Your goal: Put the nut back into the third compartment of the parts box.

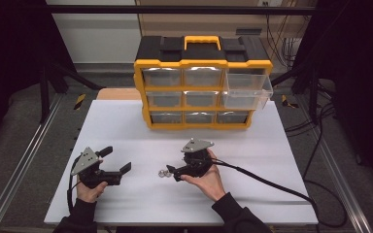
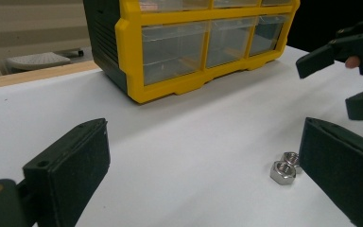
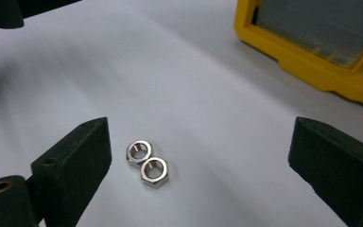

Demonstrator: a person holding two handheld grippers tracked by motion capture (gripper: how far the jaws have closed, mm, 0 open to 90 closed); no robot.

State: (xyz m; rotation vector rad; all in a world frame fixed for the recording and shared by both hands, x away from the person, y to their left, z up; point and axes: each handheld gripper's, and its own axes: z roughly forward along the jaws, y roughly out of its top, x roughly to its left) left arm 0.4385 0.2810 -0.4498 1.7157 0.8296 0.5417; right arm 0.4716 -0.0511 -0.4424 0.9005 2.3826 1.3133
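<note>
High view: I hold my right gripper low over the white table, its jaws pointing toward nine o'clock at the two steel nuts, which lie just beyond the tips. The nuts sit side by side, touching each other, near the middle of the table's near half. My left gripper rests at about eight o'clock from them, well apart, its jaws aimed toward three o'clock.

In the right gripper view my fingers stand wide apart with nothing pressed between them; the nuts lie on the bare surface nearer my left-hand finger, at roughly seven o'clock of the gap's middle, touching neither finger.

In the left gripper view my fingers are spread wide too, holding nothing. The nuts show just beside the right-hand finger, and the right gripper's tips hang at two o'clock.

The yellow drawer cabinet stands at twelve o'clock on the far edge, one upper right drawer pulled out.
</note>
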